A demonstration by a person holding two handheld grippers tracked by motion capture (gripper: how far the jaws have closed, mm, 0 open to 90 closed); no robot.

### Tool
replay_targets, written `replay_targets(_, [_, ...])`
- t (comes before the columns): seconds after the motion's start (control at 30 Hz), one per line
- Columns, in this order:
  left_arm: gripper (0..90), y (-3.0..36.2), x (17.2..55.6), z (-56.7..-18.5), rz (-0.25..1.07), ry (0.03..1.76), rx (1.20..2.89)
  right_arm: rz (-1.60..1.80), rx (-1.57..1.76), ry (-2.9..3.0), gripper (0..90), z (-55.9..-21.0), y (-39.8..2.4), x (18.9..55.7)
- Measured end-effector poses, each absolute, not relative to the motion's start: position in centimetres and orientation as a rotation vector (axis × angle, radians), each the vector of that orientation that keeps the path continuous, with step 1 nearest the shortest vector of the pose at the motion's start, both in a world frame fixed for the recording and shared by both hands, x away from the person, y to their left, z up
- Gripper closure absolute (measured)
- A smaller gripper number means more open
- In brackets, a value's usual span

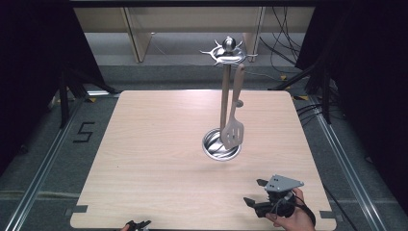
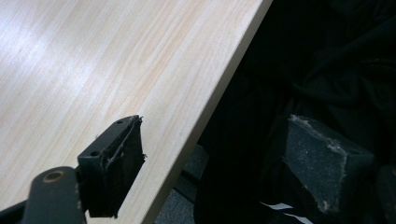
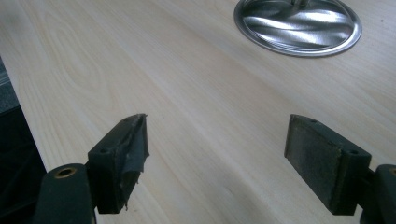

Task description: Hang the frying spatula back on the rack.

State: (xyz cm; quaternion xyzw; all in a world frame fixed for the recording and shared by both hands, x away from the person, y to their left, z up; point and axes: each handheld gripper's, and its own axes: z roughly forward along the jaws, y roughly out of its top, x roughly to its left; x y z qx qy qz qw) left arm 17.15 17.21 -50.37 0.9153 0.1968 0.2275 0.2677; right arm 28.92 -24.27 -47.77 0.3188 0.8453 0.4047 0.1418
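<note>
A metal utensil stand (image 1: 224, 96) rises from a round shiny base (image 1: 214, 147) right of the table's middle, topped by a ring of hooks (image 1: 228, 52). A slotted metal spatula (image 1: 233, 130) hangs from one hook, its blade low beside the base. My right gripper (image 1: 255, 191) is held by a hand at the table's front right, open and empty, pointing left across the wood. In the right gripper view its jaws (image 3: 217, 140) stand wide apart with the base (image 3: 299, 23) beyond them. My left gripper (image 2: 215, 140) is open and empty over the table's front edge (image 1: 139, 224).
The light wooden table (image 1: 159, 144) has a straight front edge (image 2: 219, 88), with dark cloth below it. Metal rails (image 1: 43, 163) run along both sides on the grey floor. Cables (image 1: 288, 53) and dark stands sit behind the table.
</note>
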Motion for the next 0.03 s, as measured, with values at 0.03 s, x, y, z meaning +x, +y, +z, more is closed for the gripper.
replay_targets(0.03, [19.1, 17.22, 17.16, -50.37, 0.614, 0.531, 2.469, 1.167, 0.925, 2.437, 22.7, -47.78, -24.31, 28.91])
